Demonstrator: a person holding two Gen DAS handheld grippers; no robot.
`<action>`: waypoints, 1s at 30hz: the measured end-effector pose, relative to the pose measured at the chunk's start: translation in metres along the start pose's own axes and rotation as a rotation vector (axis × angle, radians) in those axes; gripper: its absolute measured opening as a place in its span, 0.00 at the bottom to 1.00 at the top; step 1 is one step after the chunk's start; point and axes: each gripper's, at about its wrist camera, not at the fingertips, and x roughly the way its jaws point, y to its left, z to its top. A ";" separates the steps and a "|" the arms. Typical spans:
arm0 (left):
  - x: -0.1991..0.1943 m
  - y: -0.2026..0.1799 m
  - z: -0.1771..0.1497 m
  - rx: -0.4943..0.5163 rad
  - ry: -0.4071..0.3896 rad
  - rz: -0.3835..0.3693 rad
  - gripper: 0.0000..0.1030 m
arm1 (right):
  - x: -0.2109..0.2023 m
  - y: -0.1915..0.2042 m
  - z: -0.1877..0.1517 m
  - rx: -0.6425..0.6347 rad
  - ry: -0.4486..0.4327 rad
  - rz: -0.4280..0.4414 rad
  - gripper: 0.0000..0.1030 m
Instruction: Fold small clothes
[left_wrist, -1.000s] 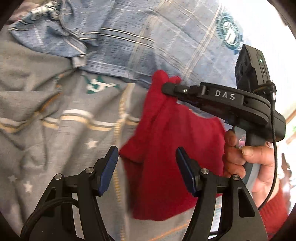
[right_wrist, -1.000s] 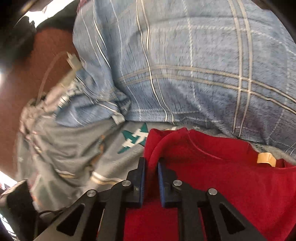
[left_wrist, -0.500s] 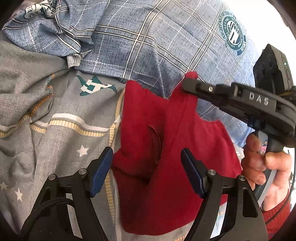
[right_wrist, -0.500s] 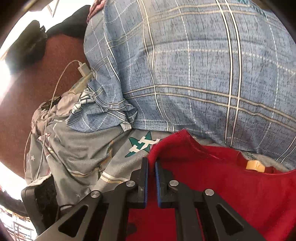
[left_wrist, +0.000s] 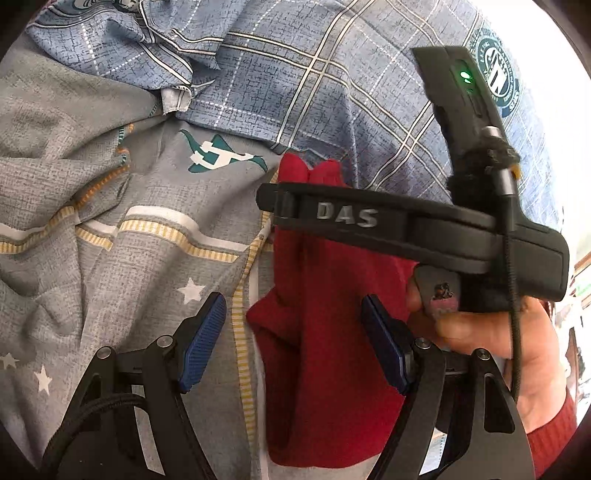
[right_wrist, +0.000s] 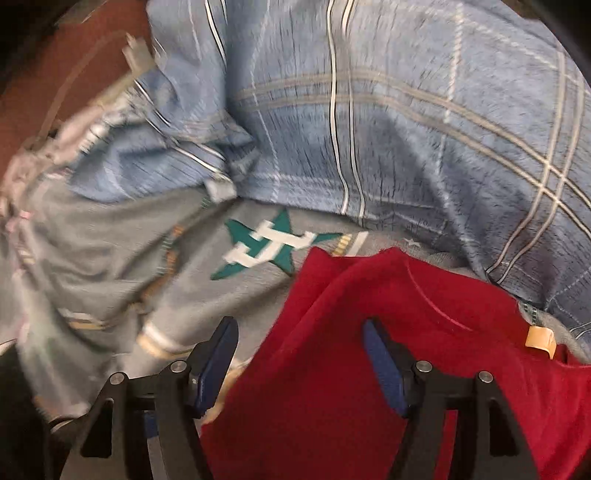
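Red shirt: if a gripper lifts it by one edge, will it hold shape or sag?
The red shirt probably sags: it already lies in soft folds. It likely feels light and drags rather than slides on the gray bedsheet.

Left gripper (left_wrist: 293, 341) — jaws spread wide, blue pads (left_wrist: 201, 341) facing each other, nothing clamped between them. Right gripper (right_wrist: 301, 363) — jaws likewise spread wide in its own wrist view. From the left wrist view it lies crosswise, fingers pointing left, gripped from below by the right hand (left_wrist: 491, 343); green indicator lit on top.
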 end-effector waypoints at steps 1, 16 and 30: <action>0.001 0.000 0.000 0.002 0.001 0.006 0.74 | 0.004 0.002 0.000 -0.007 -0.001 -0.022 0.54; -0.001 -0.033 0.001 0.109 -0.025 -0.049 0.74 | -0.084 -0.037 -0.007 0.111 -0.193 0.171 0.12; -0.018 -0.052 0.004 0.170 -0.081 -0.153 0.50 | -0.065 -0.043 -0.002 0.121 -0.088 0.175 0.64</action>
